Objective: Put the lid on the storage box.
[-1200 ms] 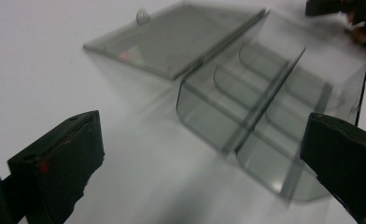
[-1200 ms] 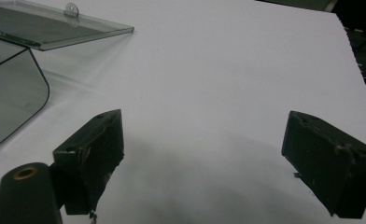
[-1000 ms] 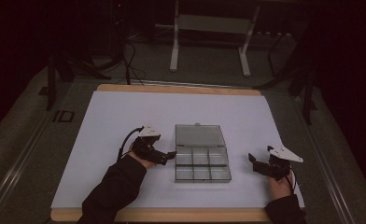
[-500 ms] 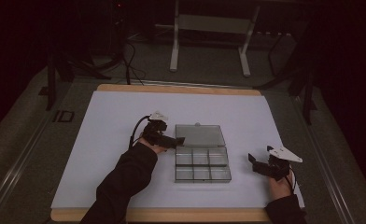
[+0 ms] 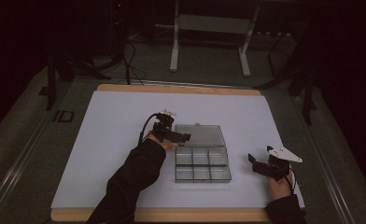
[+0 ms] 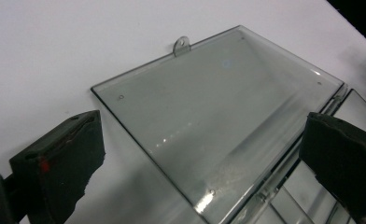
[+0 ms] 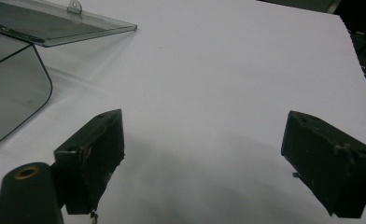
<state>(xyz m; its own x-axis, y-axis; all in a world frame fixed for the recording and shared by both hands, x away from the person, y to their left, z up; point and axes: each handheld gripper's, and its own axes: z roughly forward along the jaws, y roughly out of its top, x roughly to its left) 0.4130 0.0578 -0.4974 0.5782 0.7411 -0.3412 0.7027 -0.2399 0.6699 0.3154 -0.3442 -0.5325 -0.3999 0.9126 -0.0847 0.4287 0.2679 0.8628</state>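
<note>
My left gripper has its jaws spread wide with nothing between them, hovering at the near left corner of the lid; in the left gripper view the lid spans the gap between my jaws, its small tab up at 12 o'clock and the hinge edge running off toward 4 o'clock. My right gripper is just as wide open and empty, low over bare white sheet, with the box out at my 10 o'clock in its own view. The clear box lies near the middle of the table, lid flung flat away from me, six compartments showing. From the box, my left gripper sits at 10 o'clock, touching or just above the lid, I cannot tell which, and my right gripper at 3 o'clock, apart from it
</note>
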